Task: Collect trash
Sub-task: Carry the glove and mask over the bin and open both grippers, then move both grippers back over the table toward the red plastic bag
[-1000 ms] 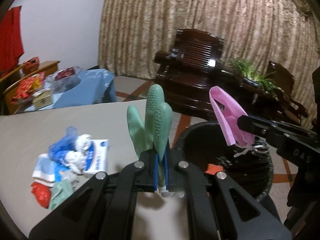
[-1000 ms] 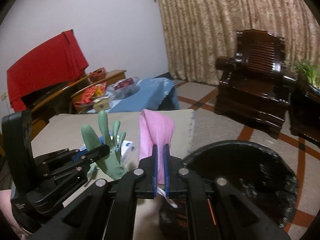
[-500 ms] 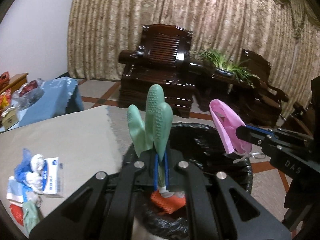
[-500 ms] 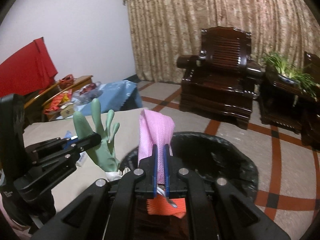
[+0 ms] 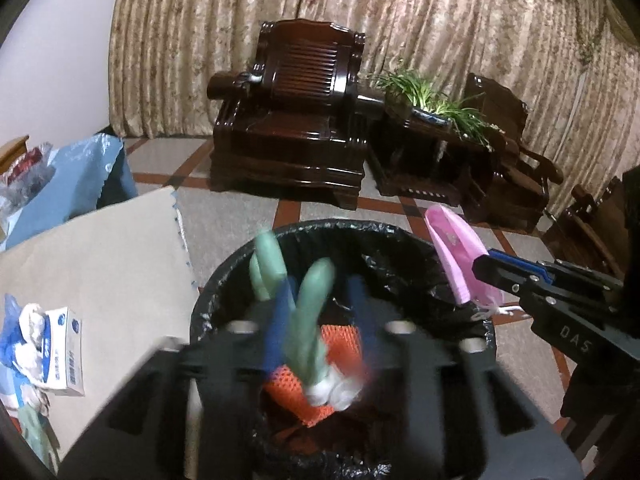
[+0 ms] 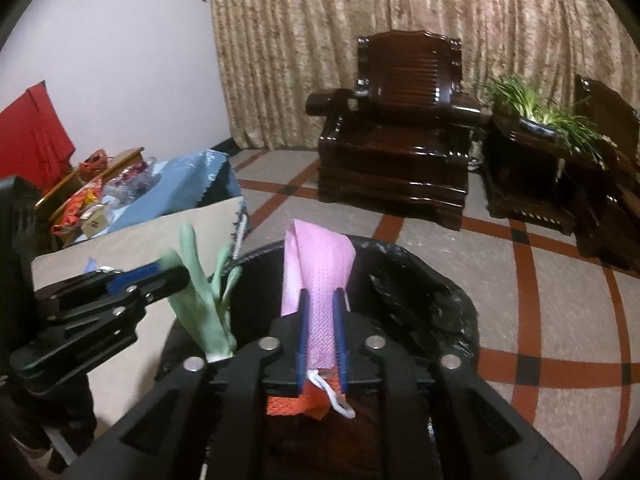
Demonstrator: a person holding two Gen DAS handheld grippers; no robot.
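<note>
Both grippers hang over the black-lined trash bin (image 5: pixel 400 236) (image 6: pixel 440 280), which holds an orange mesh (image 5: pixel 340 336). My left gripper (image 5: pixel 320 316) is blurred and its jaws are opening. The green rubber glove (image 5: pixel 308 320) (image 6: pixel 208 312) stands loose between the parted blue pads, tilting over the bin's mouth. My right gripper (image 6: pixel 320 332) is also opening. The pink face mask (image 6: pixel 320 276) still stands between its pads, its white ear loop dangling below. In the left wrist view the right gripper (image 5: pixel 484 268) and the mask (image 5: pixel 452 252) are at the bin's right rim.
A tan-covered table (image 5: pixel 100 260) lies left of the bin with a tissue box (image 5: pixel 64 352) and several crumpled scraps. Beyond are a blue-draped table (image 5: pixel 72 184), dark wooden armchairs (image 5: pixel 296 120), a potted plant (image 5: pixel 432 96) and tiled floor.
Both grippers swung right from over the table to above the bin. Their jaws have parted. The glove has sunk and tipped between the left pads.
</note>
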